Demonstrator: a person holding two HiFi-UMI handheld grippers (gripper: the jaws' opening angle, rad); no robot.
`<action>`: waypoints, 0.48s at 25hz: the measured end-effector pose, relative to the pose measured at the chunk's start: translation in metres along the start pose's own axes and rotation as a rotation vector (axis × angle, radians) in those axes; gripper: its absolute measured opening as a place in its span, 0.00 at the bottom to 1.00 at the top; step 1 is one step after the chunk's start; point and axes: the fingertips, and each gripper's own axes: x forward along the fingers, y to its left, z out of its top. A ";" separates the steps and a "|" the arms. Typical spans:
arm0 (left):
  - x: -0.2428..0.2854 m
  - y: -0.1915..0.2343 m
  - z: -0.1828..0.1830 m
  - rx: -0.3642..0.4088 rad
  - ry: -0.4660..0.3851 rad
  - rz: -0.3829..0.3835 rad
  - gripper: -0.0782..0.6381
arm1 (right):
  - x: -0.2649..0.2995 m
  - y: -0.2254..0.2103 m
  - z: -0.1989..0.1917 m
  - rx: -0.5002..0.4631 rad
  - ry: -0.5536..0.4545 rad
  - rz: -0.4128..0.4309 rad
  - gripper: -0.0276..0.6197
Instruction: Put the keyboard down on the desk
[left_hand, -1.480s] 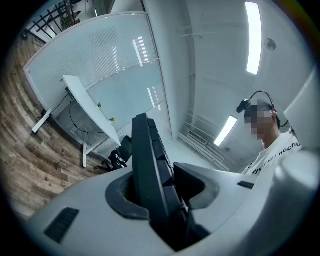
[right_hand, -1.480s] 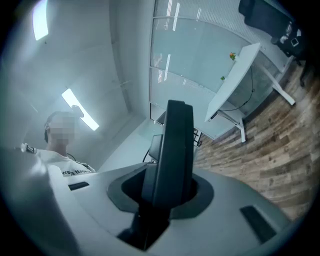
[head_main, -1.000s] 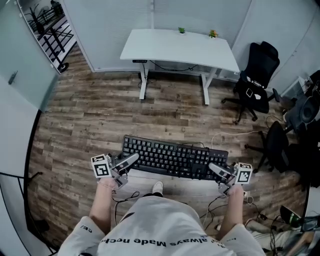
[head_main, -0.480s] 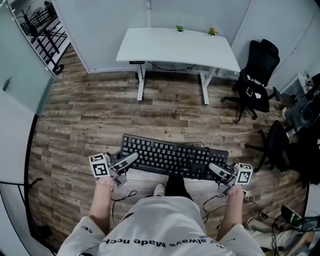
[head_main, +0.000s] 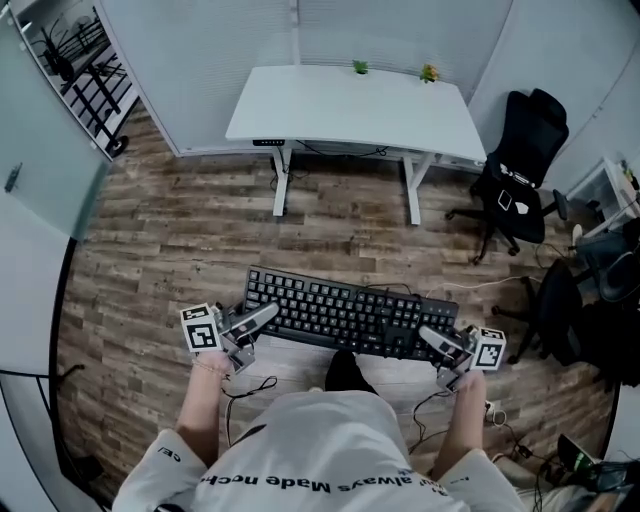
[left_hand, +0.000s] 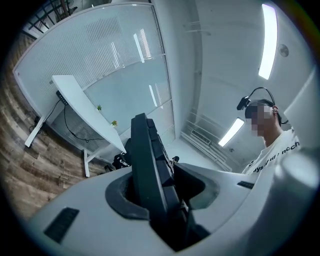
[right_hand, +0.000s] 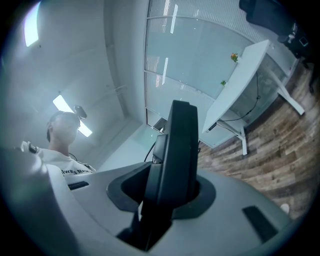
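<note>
White desk (head_main: 350, 105) sits well ahead of both sets of fingers. Black keyboard (head_main: 345, 315) is level in the air over the wood floor (head_main: 180, 230), spanning from one gripper to the other, not on the desk. Left gripper (head_main: 262, 317) pinches its left end. Right gripper (head_main: 432, 337) pinches its right end. Both pairs of jaws are clamped on the keyboard's edge.

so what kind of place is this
Probably an office: a white desk stands by a pale partition wall, a black swivel chair sits beside it, and the floor is wood plank.
</note>
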 end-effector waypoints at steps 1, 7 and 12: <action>0.012 0.005 0.007 0.004 0.000 -0.001 0.35 | 0.000 -0.006 0.014 -0.003 -0.001 0.001 0.22; 0.025 0.012 0.020 0.036 -0.011 -0.017 0.35 | 0.005 -0.012 0.033 -0.040 -0.001 0.016 0.22; 0.035 0.015 0.027 0.050 -0.021 -0.026 0.35 | 0.006 -0.016 0.047 -0.058 0.001 0.019 0.22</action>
